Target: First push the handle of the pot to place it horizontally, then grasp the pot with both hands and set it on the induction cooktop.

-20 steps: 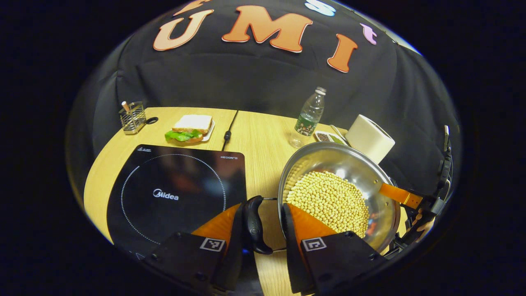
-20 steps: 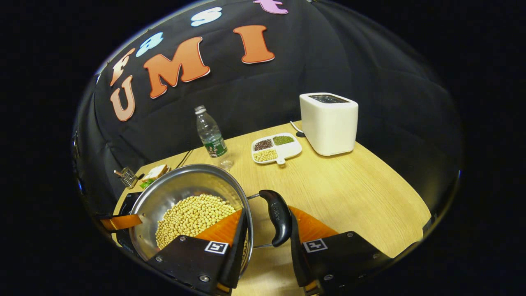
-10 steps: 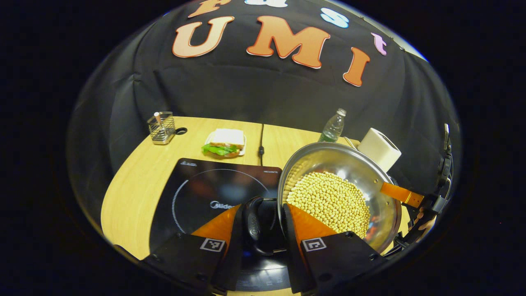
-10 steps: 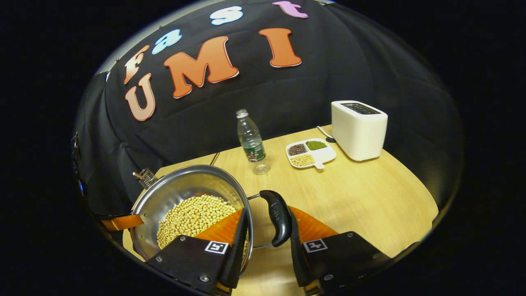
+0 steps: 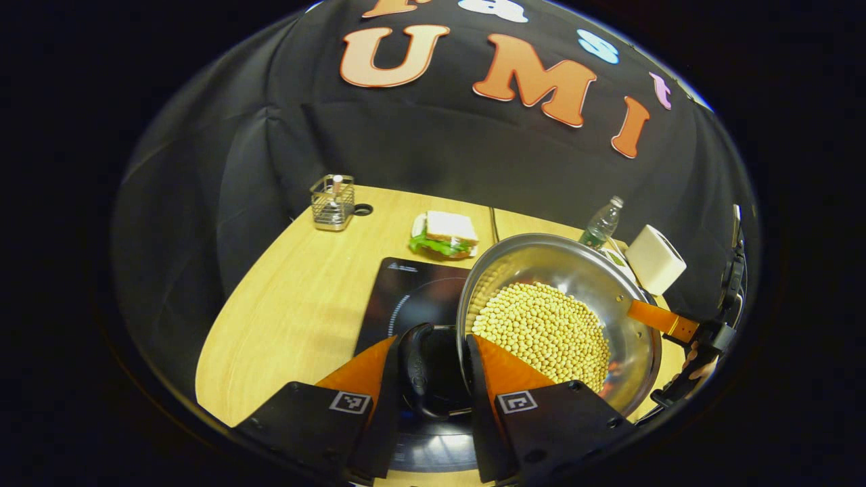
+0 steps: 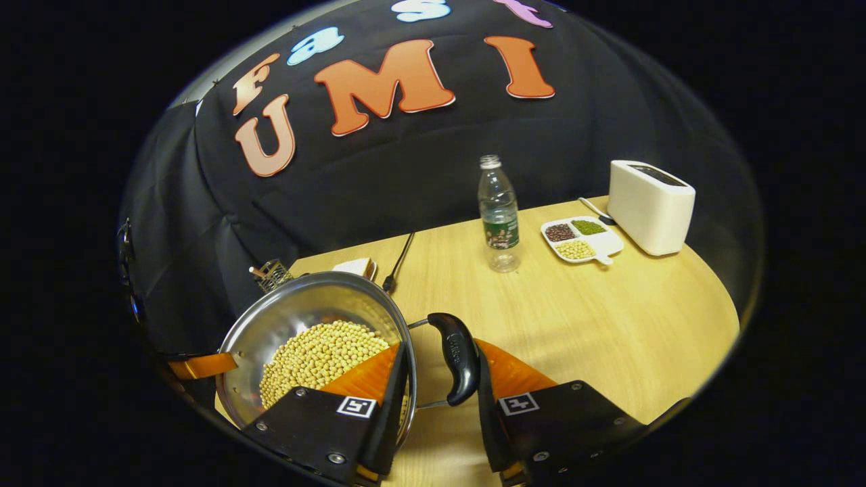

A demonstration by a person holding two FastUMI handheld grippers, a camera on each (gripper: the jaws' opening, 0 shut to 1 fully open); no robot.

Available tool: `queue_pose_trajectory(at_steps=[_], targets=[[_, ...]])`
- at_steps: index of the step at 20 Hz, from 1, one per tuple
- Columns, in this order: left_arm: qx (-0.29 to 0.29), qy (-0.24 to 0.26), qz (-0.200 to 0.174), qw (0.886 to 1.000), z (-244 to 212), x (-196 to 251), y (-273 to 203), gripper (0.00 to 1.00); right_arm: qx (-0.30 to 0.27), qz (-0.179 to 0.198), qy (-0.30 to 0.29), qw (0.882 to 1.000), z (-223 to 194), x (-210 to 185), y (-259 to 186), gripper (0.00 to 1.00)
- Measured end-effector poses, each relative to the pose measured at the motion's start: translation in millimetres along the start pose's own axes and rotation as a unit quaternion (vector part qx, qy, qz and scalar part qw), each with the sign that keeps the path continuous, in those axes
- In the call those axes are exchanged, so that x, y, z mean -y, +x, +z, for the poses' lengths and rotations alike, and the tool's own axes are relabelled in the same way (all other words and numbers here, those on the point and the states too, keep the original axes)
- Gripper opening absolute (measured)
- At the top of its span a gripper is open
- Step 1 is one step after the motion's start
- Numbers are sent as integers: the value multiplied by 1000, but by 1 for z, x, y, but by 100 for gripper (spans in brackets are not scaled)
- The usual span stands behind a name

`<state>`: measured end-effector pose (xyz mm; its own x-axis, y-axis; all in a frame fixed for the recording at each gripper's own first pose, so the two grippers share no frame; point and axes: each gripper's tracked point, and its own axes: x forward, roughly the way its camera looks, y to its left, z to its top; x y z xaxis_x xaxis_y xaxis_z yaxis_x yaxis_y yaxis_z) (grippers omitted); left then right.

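Over the black glass induction cooktop (image 5: 406,297), the round stainless steel pot (image 5: 575,260) full of pale yellow soybeans (image 5: 544,331) is now travelling, carried between the two tools. A second ago the whole cooktop ring was lying off to the side in the left gripper view; now the pot is covering most of it, so the carry is nearly home and only the lowering looks to be left. The left gripper (image 5: 433,368) is clamping its orange fingers on the pot's black side handle (image 5: 418,368), and in the right gripper view the right gripper (image 6: 436,375) is squeezing the opposite black handle (image 6: 459,355) the same way. Whether the base is already touching the glass is impossible to tell. Behind, a sandwich on a white plate (image 5: 443,233) and a clear plastic water bottle (image 6: 499,213) are standing well apart from the action.
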<state>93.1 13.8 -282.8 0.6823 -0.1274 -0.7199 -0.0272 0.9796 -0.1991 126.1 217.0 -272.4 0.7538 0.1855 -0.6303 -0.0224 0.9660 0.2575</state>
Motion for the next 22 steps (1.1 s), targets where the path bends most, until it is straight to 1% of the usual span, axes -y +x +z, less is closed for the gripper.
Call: queue_pose_trajectory(at_steps=[3,5,8,9,10,11,12,16,17,18,19,20,21,22], targets=[[-1,-4,10,1000,-2,-41,11,53,-8,10,-4,1000,-8,-31,9,52],[-2,-5,15,1000,0,-57,12,54,-12,13,-7,1000,-11,-47,17,52],[-3,1,13,1000,-1,-68,20,54,-16,14,-10,1000,-18,-60,25,52],[-2,0,11,1000,-1,-70,22,54,-14,13,-12,1000,-17,-63,26,47],[-2,-2,9,1000,-4,-73,24,54,-14,11,-13,1000,-19,-63,25,52],[-4,-2,8,1000,-5,-74,25,54,-15,9,-14,1000,-20,-63,26,48],[-6,-2,6,1000,-9,-75,24,54,-18,8,-15,1000,-22,-63,27,52],[0,-3,2,1000,-8,-70,31,54,-18,-1,-19,1000,-22,-56,27,53],[1,0,8,1000,-10,-71,31,55,-20,2,-20,1000,-23,-54,27,54],[10,12,19,1000,-9,-74,31,59,-28,6,-26,999,-26,-55,27,57],[37,35,32,998,3,-76,24,61,-26,10,-29,999,-25,-54,24,57],[64,58,42,995,16,-77,14,67,-11,13,-34,999,-15,-53,20,59],[90,73,49,992,32,-74,3,69,8,12,-35,999,0,-50,9,62],[113,81,59,989,46,-71,-10,79,23,14,-36,999,10,-47,2,67]])
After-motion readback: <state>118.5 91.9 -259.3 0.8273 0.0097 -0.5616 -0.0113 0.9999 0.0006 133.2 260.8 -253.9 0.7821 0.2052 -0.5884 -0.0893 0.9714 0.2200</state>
